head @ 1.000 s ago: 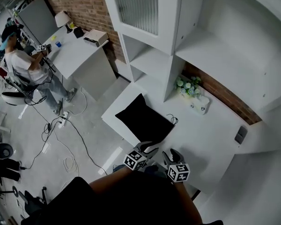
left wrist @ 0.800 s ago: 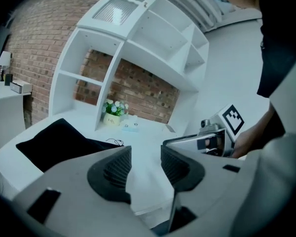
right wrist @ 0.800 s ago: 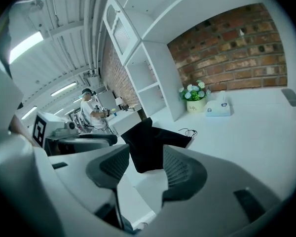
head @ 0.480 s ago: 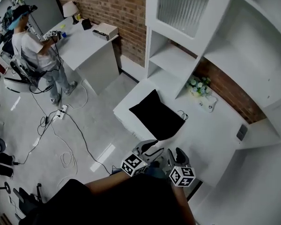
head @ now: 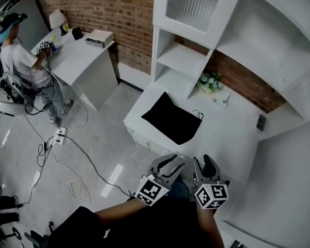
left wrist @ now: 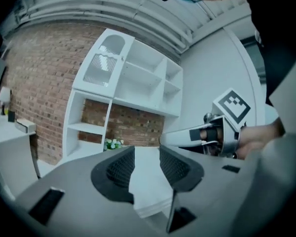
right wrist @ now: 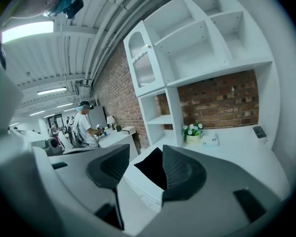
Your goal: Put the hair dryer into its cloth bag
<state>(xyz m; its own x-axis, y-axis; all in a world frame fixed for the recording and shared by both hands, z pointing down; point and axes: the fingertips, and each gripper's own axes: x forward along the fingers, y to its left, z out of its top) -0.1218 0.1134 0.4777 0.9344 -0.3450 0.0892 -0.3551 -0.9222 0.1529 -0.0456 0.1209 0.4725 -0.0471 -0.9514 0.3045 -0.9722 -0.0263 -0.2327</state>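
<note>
A black cloth bag point(head: 170, 119) lies flat on the white counter point(head: 232, 133), with a thin dark cord point(head: 198, 114) at its right corner. A small white object point(head: 220, 100) sits by the flowers; I cannot tell whether it is the hair dryer. My left gripper point(head: 170, 164) and right gripper point(head: 204, 165) hover side by side off the counter's near edge, short of the bag. The left jaws point(left wrist: 147, 166) are closing with nothing between them. The right jaws point(right wrist: 140, 169) stand open and empty, and the bag point(right wrist: 150, 168) shows far off through their gap.
A white shelf unit point(head: 181, 61) rises behind the counter against a brick wall. A flower pot point(head: 209, 81) and a small dark object point(head: 262, 122) sit on the counter. A person point(head: 20, 61) works at a desk point(head: 77, 56) at the left. Cables point(head: 67, 143) trail over the floor.
Both grippers have risen and stand a little nearer the counter's edge. The head view has swung, so the counter and bag sit more centrally. The bag has not moved.
</note>
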